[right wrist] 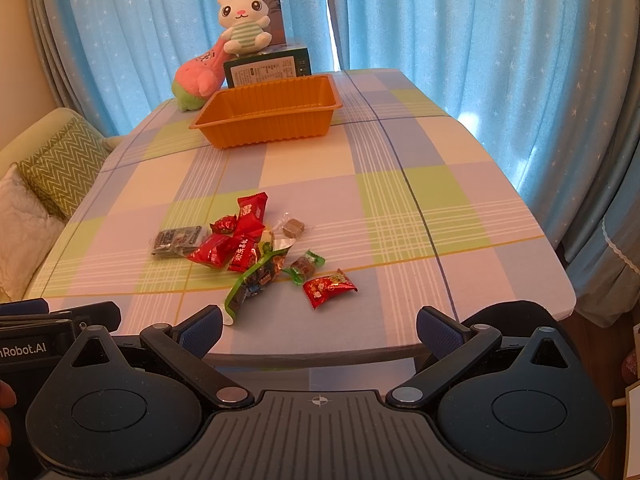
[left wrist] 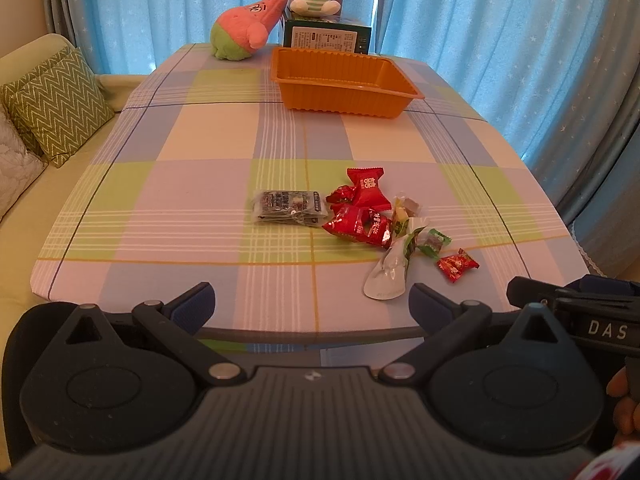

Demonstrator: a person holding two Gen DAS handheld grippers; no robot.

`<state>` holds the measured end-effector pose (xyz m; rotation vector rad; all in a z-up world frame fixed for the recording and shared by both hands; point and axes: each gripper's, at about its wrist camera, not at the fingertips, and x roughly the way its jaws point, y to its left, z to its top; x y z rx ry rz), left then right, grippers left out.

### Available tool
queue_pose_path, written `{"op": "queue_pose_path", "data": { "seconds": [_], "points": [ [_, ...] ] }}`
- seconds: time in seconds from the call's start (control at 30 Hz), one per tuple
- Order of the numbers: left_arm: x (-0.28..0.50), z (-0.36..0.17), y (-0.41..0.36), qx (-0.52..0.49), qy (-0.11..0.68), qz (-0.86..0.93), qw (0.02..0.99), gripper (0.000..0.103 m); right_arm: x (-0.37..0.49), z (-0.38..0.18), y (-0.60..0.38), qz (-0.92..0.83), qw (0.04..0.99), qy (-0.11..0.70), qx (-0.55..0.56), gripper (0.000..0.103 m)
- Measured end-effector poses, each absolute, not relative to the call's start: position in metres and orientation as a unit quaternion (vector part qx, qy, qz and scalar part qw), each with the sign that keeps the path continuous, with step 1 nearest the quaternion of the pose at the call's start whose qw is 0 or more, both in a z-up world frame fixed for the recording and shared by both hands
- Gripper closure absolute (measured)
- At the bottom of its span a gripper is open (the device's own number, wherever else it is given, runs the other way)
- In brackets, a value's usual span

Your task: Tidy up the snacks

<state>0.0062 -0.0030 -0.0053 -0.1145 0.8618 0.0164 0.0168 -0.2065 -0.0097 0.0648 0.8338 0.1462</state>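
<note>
While the plaid cloth of the counter (left wrist: 200,184) lay smooth, we saw the snacks (left wrist: 360,212) heaped loosely near its front edge: crinkled red foil packets (right wrist: 248,212), a flat dark sachet (left wrist: 288,206), a long green-and-white pouch (right wrist: 256,272) and small twisted candies (right wrist: 308,264). The ribbed orange plastic tray (left wrist: 340,92) stood well apart at the far side, before a printed box (left wrist: 326,38) and two plush toys (left wrist: 244,32). We held the left gripper (left wrist: 312,300) and the right gripper (right wrist: 318,326) level at the near edge, side by side, each with jaws spread wide and gripping nothing.
</note>
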Motion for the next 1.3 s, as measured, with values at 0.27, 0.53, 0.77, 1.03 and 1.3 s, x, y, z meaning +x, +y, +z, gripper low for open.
{"op": "queue_pose_path", "data": {
  "seconds": [0.27, 0.53, 0.77, 1.03, 1.3],
  "points": [
    [0.0064, -0.0051, -0.0031, -0.056, 0.418, 0.008, 0.907, 0.001, 0.0174, -0.0093, -0.2074, 0.070, 0.912, 0.404, 0.032, 0.000],
    [0.0072, -0.0046, -0.0034, -0.056, 0.418, 0.007, 0.907, 0.001, 0.0175, -0.0094, -0.2079, 0.070, 0.912, 0.404, 0.032, 0.000],
    [0.0075, -0.0047, -0.0039, -0.056, 0.417, 0.008, 0.907, 0.001, 0.0178, -0.0099, -0.2084, 0.069, 0.912, 0.403, 0.033, 0.000],
    [0.0079, -0.0042, -0.0041, -0.058, 0.417, 0.007, 0.907, 0.001, 0.0164, -0.0108, -0.2086, 0.069, 0.912, 0.403, 0.034, 0.000],
    [0.0113, -0.0019, -0.0017, -0.068, 0.415, 0.002, 0.907, 0.005, 0.0174, -0.0140, -0.2127, 0.059, 0.917, 0.394, 0.037, 0.001]
  ]
}}
